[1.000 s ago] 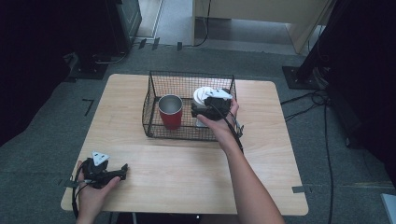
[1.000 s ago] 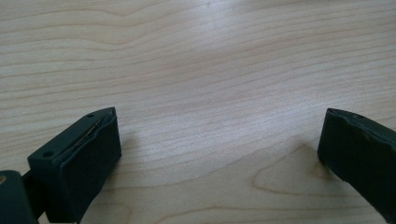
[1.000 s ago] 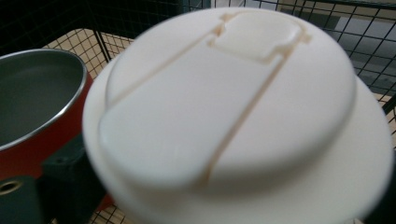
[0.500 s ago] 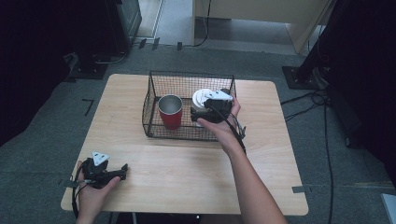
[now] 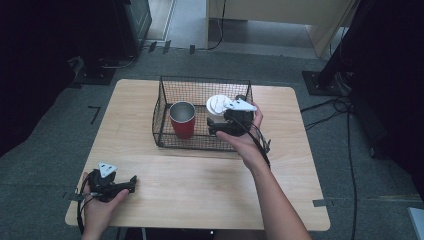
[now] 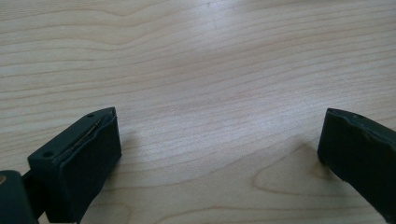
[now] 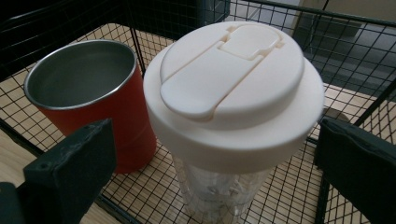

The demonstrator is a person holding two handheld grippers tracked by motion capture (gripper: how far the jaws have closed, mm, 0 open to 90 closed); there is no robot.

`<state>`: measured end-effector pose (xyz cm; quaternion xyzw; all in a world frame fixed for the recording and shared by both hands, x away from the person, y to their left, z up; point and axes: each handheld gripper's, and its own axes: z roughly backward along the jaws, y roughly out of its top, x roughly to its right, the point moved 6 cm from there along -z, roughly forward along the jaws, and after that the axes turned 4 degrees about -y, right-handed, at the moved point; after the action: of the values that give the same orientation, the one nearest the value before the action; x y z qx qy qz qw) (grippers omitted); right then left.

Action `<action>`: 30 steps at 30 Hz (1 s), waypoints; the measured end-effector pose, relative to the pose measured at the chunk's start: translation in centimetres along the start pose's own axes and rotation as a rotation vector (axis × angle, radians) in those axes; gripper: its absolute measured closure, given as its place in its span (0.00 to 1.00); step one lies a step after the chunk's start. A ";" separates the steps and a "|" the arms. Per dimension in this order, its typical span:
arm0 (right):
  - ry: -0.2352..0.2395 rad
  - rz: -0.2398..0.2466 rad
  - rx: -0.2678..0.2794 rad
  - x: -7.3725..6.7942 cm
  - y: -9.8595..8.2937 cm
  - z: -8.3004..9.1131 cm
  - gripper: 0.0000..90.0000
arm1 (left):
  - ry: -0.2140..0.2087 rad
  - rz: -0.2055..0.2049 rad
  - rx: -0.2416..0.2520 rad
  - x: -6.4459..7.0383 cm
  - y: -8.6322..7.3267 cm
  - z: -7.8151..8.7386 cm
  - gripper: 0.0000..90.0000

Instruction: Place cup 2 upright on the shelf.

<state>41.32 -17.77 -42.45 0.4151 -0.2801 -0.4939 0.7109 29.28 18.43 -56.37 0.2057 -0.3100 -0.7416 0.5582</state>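
Right hand-held gripper (image 7: pixel 215 154) hangs wide open astride the clear lidded cup (image 7: pixel 233 107), gripping nothing, at 3 o'clock inside the wire basket (image 5: pixel 165 107). Cup looks light, slick, rigid; grip its body under the lid.

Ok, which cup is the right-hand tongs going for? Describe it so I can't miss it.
Find the black wire basket at the far middle of the wooden table. Two cups stand inside; take the right one, the clear tumbler with a cream flip lid. Its neighbour is an open red steel-lined cup.
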 end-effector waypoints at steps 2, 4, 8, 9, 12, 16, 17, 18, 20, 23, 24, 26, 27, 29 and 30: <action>0.002 -0.003 0.006 0.0 0.0 0.6 0.00 | 0.000 0.000 0.000 0.0 0.0 0.0 0.00; 0.002 0.005 0.013 0.1 0.0 1.2 0.00 | 0.000 -0.001 -0.001 0.0 0.0 0.0 0.00; -0.001 0.013 0.022 0.3 -0.3 2.3 0.00 | 0.000 -0.001 0.000 0.0 0.0 0.0 0.00; -0.011 0.027 0.025 0.5 -0.6 2.7 0.00 | 0.000 -0.001 0.000 0.0 0.0 0.0 0.00; -0.009 0.029 0.025 0.5 -1.0 3.2 0.00 | 0.000 -0.001 -0.001 0.0 0.0 0.0 0.00; -0.013 0.037 0.031 0.7 -1.9 4.2 0.00 | 0.000 -0.001 0.000 0.0 0.0 0.0 0.00; -0.013 0.037 0.032 0.7 -2.1 4.4 0.00 | 0.000 -0.002 -0.001 0.0 0.0 0.0 0.00; -0.010 0.036 0.034 0.8 -2.3 4.7 0.00 | 0.000 -0.001 0.000 0.0 0.0 0.0 0.00; -0.013 0.036 0.034 0.9 -2.8 5.2 0.00 | 0.000 0.000 0.001 0.0 0.0 0.0 0.00; -0.021 0.040 0.037 1.2 -3.5 5.9 0.00 | 0.000 -0.001 0.001 0.0 0.0 0.0 0.00; -0.023 0.039 0.035 1.3 -3.8 6.1 0.00 | 0.000 0.000 0.001 0.0 0.0 0.0 0.00; -0.026 0.035 0.034 1.6 -4.3 6.5 0.00 | 0.000 0.000 0.001 0.0 0.0 0.0 0.00; -0.030 0.034 0.037 1.7 -4.5 6.7 0.00 | 0.000 0.000 0.001 0.0 0.0 0.0 0.00; -0.034 0.033 0.037 2.1 -5.0 7.1 0.00 | 0.000 0.000 0.001 0.0 0.0 0.0 0.00; -0.039 0.030 0.040 2.3 -5.2 7.4 0.00 | 0.000 0.000 0.001 0.0 0.0 0.0 0.00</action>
<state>33.75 -23.09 -43.32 0.4152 -0.3098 -0.4853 0.7044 29.29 18.43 -56.37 0.2060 -0.3102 -0.7414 0.5582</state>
